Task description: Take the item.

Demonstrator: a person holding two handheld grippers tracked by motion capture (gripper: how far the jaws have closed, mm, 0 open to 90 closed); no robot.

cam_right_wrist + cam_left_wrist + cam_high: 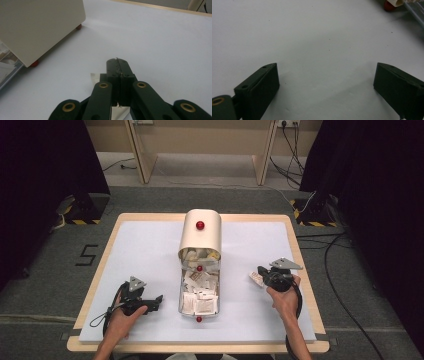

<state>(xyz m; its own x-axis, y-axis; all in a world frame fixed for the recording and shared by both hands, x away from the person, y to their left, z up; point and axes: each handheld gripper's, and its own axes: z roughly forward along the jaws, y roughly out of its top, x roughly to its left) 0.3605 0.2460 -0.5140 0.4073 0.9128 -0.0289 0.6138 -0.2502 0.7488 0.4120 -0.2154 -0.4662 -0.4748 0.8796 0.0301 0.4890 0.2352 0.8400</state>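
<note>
Pinching a sachet (119,113), the right gripper (119,62) has its jaws pressed together on the thin packet; in the high view the sachet (256,278) sticks out toward the box (199,295). Right gripper (264,272) hangs beside the box's right wall, above the worktop (150,250). Left gripper (325,75) spread wide, nothing between the jaws, low over bare worktop; in the high view it (156,301) sits left of the box. Box is clear, full of sachets, cream lid (201,234) tipped back at the far end. Judgement: sachet likely bound for the box. Keep the pinch firm, carry over the wall, lower before letting go so it lands flat, clear of the lid.
</note>
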